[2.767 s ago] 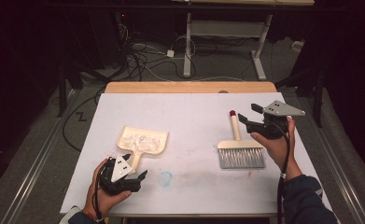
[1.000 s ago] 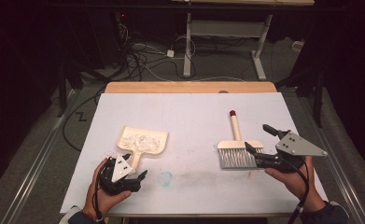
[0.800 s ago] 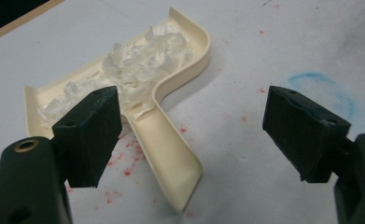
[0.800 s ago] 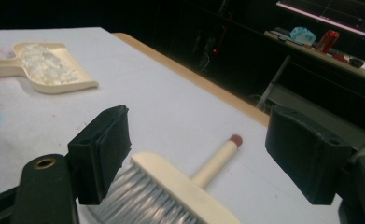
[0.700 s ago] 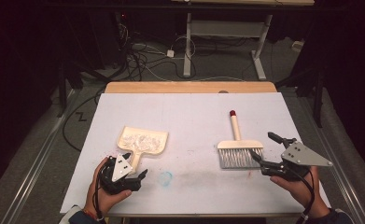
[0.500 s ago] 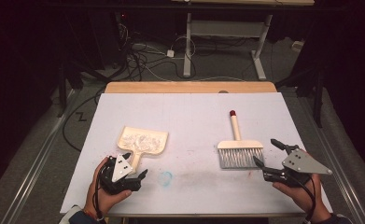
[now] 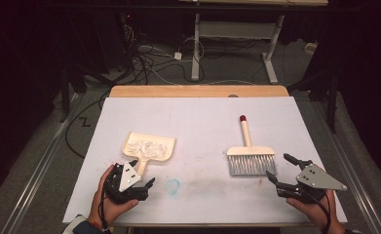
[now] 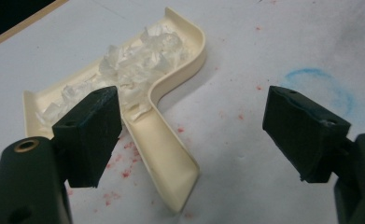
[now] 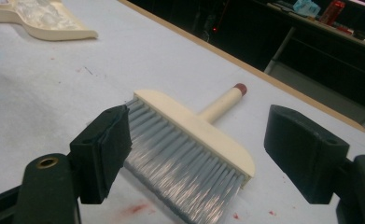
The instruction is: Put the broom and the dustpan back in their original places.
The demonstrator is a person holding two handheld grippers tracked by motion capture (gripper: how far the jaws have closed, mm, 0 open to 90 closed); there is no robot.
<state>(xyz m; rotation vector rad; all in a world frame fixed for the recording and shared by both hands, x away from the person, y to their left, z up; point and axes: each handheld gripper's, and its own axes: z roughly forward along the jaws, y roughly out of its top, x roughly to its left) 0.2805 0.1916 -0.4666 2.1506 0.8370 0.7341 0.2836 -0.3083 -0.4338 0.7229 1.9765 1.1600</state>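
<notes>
Two tools lying flat on the bench [image 7: 198, 105]: brush [image 7: 250, 157] at right, bristles toward the person, red-tipped handle pointing away; dustpan [image 7: 148, 147] at left, loaded with clear shards [image 8: 124, 65]. Changed within the last seconds: right gripper [image 7: 281, 171] pulled back from beside the brush handle to the near edge, now just off the bristle corner, spread wide, holding nothing. Brush itself unmoved. Left gripper [image 7: 139, 179] unmoved too, spread at the dustpan's handle, jaws either side, not closed on it. Probably sweeping finished and brush let go; otherwise a regrasp. Red specks [image 8: 124, 173] and a blue ring [image 7: 173, 185] left on the sheet.
</notes>
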